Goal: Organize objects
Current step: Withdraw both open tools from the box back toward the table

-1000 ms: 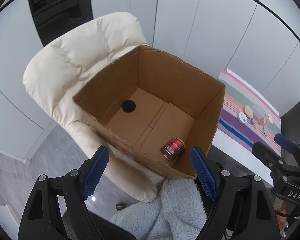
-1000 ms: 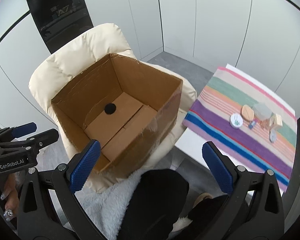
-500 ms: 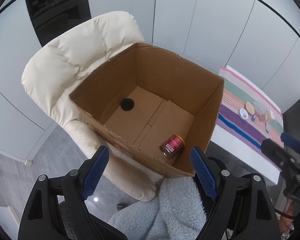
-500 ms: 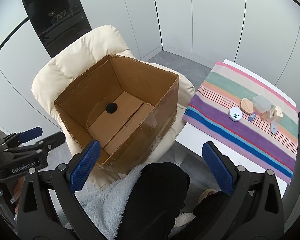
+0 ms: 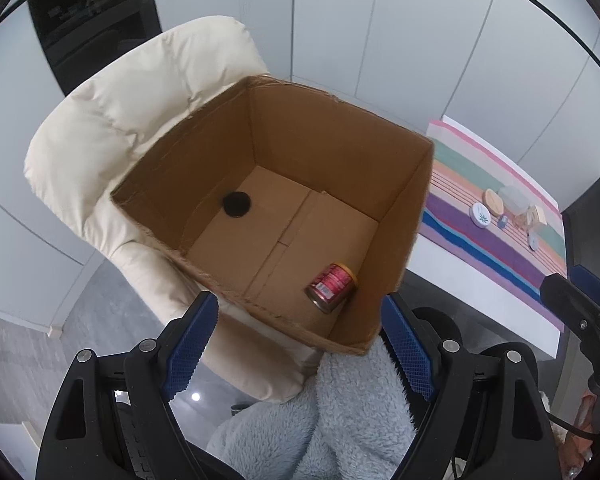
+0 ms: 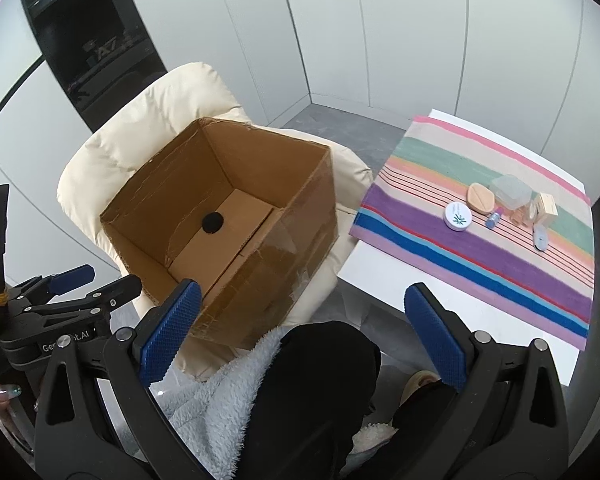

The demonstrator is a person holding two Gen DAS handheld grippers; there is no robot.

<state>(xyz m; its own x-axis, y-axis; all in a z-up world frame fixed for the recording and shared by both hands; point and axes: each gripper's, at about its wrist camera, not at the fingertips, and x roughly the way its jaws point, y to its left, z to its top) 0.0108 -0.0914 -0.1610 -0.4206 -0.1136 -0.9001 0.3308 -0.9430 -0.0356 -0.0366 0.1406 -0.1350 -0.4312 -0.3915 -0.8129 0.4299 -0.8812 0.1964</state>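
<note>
An open cardboard box [image 5: 404,208] stands on a cream armchair [image 5: 132,92]; it also shows in the right wrist view [image 6: 292,240]. A red can [image 5: 332,287] lies on its side inside the box, with a black disc [image 5: 236,204] further back. My left gripper [image 5: 300,344] is open and empty above the box's near edge. My right gripper [image 6: 304,332] is open and empty, held high between box and table. On a striped cloth [image 6: 500,256] lie a white round tin [image 6: 457,217], a tan oval [image 6: 480,198], a clear plastic box [image 6: 511,192], a small blue bottle [image 6: 493,218] and a wooden block [image 6: 546,205].
The striped cloth covers a white table [image 6: 380,280] to the right of the armchair. The person's fleece sleeve [image 5: 332,420] and dark lap [image 6: 320,392] fill the lower view. White wall panels and a dark screen [image 6: 88,40] stand behind.
Both grippers have drawn back and up a little, and the right view has swung right so the table sits nearer the centre. The jaws stay open and nothing was picked up.
</note>
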